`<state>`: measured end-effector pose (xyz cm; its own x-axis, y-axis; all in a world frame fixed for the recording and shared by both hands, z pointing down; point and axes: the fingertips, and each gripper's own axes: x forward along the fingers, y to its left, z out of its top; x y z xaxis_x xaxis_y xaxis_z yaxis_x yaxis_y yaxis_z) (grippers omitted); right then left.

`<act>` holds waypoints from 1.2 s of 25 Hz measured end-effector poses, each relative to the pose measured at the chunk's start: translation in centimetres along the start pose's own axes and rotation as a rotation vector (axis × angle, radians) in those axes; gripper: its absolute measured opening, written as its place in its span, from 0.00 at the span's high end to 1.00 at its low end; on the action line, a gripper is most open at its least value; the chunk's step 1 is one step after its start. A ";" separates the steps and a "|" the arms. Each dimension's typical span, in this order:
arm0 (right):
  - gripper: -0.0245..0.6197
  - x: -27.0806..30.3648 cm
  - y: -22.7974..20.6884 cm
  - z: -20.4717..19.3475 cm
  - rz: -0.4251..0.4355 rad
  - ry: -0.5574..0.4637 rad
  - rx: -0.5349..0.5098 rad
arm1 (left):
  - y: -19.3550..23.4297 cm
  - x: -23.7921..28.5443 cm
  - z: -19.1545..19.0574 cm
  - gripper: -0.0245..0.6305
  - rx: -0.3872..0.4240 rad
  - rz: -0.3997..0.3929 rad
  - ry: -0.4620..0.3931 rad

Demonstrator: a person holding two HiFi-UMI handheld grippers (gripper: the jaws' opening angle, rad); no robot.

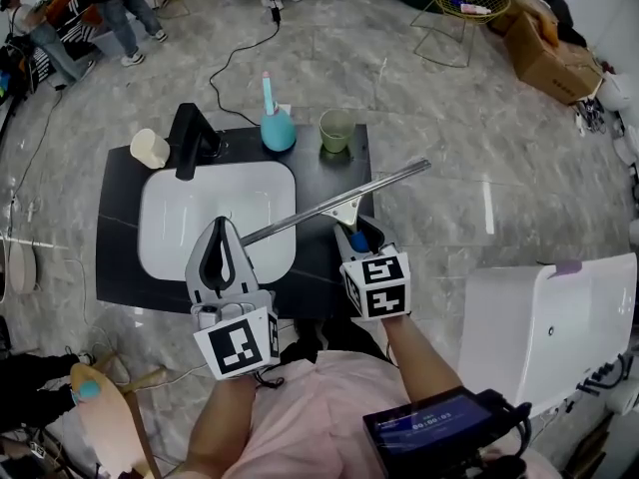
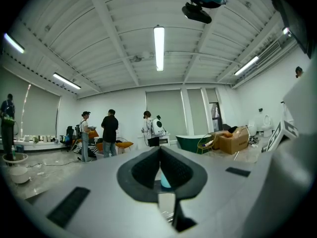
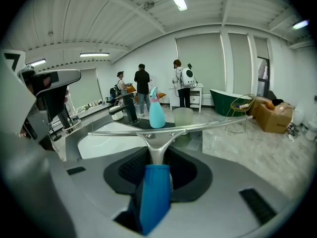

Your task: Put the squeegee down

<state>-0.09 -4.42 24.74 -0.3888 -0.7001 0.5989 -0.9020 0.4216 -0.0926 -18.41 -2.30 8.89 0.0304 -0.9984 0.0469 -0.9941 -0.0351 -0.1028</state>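
Squeegee (image 1: 337,206): its blue handle was clamped in my right tongs (image 1: 356,236), blade slanting above the black bench (image 1: 321,279) and white sink (image 1: 175,218). My left tongs (image 1: 222,226) were closed together, empty.

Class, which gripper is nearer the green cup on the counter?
Right. The right gripper, holding the squeegee, is straight in front of the green cup; the left gripper is over the sink, farther off.

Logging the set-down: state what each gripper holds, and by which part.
The right gripper holds the squeegee by its blue handle, jaws clamped on it. The left gripper holds nothing; its jaws are together.
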 end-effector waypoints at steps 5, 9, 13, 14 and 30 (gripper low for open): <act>0.77 1.3 -0.2 -1.8 0.011 0.043 0.012 | 0.0 0.3 -1.1 0.95 0.005 0.005 0.030; 0.77 2.3 -0.1 -3.1 0.017 0.080 0.017 | 0.2 0.6 -2.1 0.95 0.006 0.010 0.055; 0.77 3.3 -0.2 -4.3 0.021 0.107 0.022 | 0.1 1.1 -3.2 0.95 0.004 0.011 0.078; 0.77 3.6 -0.2 -4.5 0.022 0.114 0.023 | 0.1 1.2 -3.4 0.95 0.004 0.011 0.083; 0.77 6.2 -0.5 -7.8 0.040 0.220 0.037 | -0.2 3.1 -5.8 0.95 0.002 0.011 0.137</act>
<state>-0.56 -4.50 34.75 -0.3777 -0.5391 0.7528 -0.8946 0.4221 -0.1465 -18.77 -5.14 14.79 0.0053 -0.9834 0.1813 -0.9940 -0.0249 -0.1061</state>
